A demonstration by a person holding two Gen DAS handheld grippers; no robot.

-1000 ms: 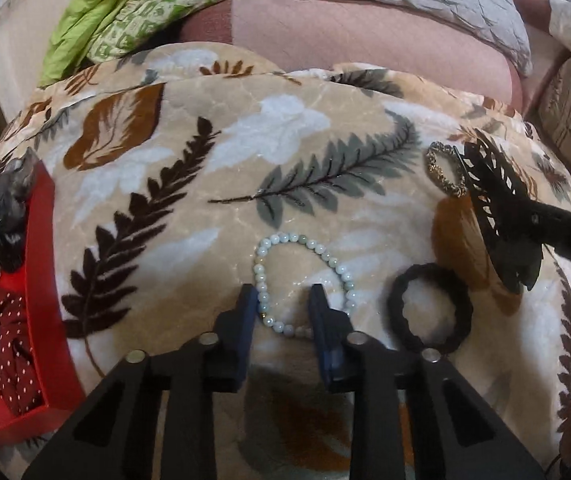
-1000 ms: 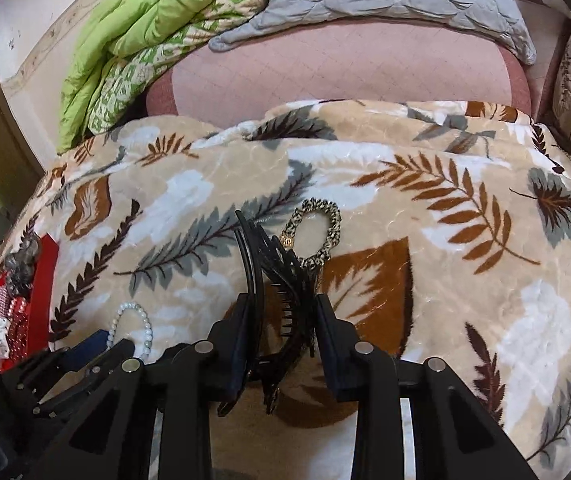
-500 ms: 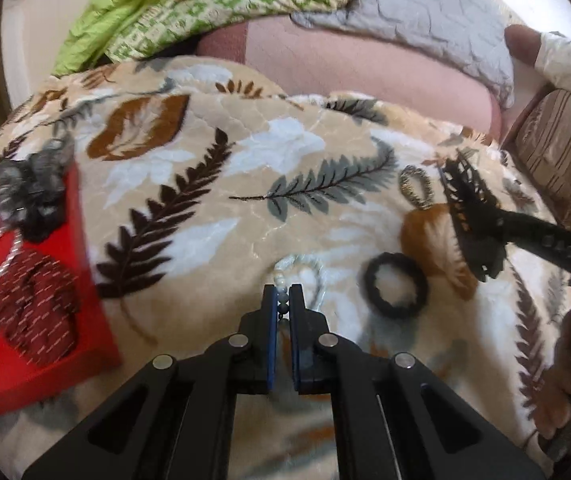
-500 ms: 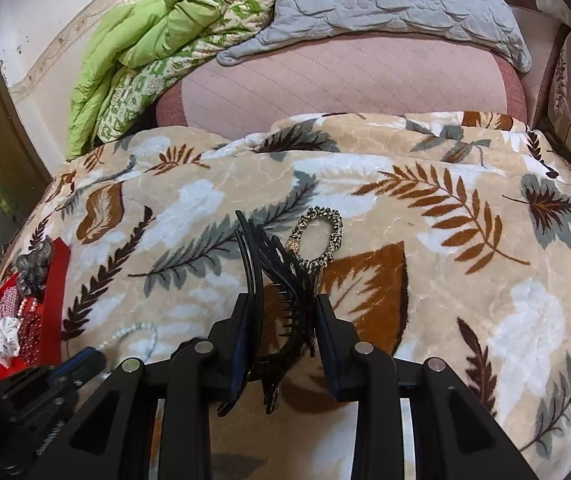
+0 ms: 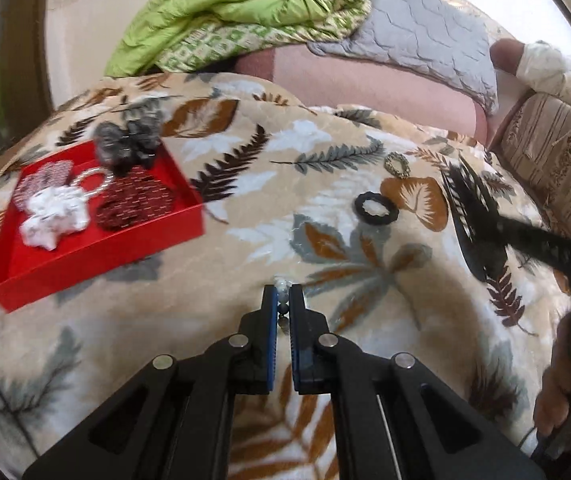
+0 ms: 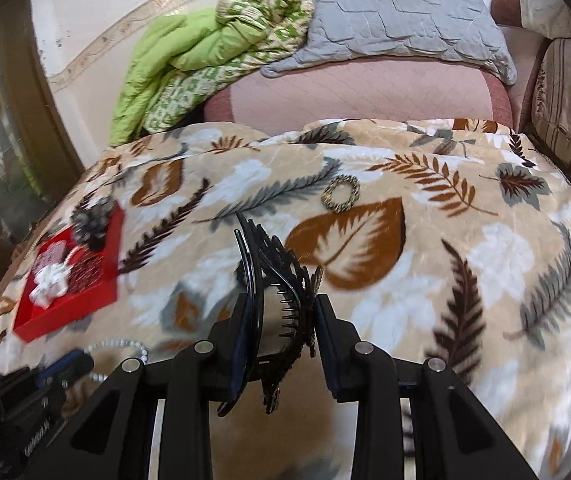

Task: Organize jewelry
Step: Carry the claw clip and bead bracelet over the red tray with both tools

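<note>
At far left a red tray [image 5: 97, 256] already collects scrunchies and a pearl loop, so it reads as the sorting spot. The left claw [image 5: 284, 300] is clenched on a pale bead bracelet [image 5: 281, 285], lifted off the blanket, likely headed for that tray. A black ring [image 5: 377, 209] and gold ring [image 5: 397, 165] lie loose further right. The right claw [image 6: 283, 312] grips a black hair claw clip [image 6: 273, 276]. Everything sits on a bed's leaf-print blanket [image 6: 365, 240], with 1 grey pillow [image 6: 393, 20] behind.
</note>
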